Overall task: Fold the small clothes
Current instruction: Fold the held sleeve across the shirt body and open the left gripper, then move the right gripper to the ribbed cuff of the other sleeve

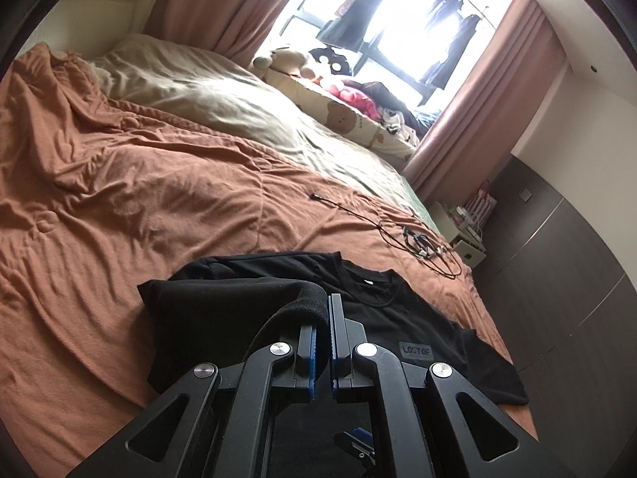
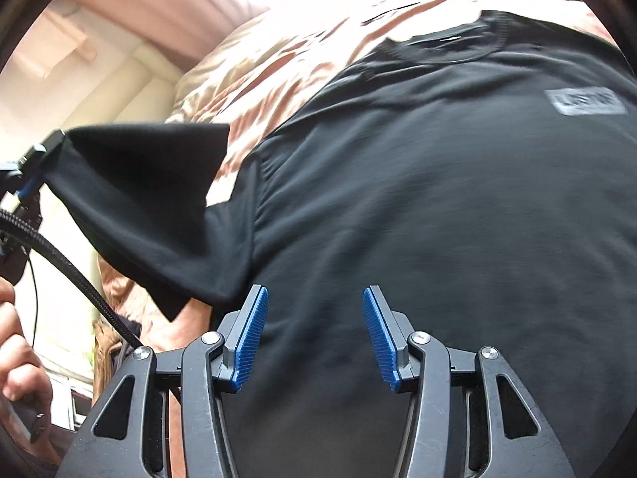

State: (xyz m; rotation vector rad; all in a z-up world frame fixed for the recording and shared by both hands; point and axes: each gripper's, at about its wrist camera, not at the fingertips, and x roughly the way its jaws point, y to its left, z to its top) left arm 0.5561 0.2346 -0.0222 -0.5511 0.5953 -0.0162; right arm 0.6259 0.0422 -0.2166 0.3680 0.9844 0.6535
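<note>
Room: daylight is pouring through a window [image 1: 402, 32] framed by pink curtains.
Bed [image 1: 119, 167]: a rumpled rust-brown blanket is covering it.
T-shirt [image 1: 398, 318]: black, lying near the bed's edge, chest patch reading "LOST OF".
Left gripper [image 1: 323, 318]: nearly closed, pinching and lifting the shirt's sleeve [image 1: 239, 298].
Right gripper [image 2: 314, 338]: hovering spread wide over the shirt body, holding nothing.
Cables [image 1: 422, 243]: lying tangled beyond the collar.

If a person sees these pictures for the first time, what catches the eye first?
A black T-shirt lies on the rust-brown bedspread. The left hand-held gripper is shut on its sleeve, lifting it; the right hand-held gripper hovers open above the shirt.
</note>
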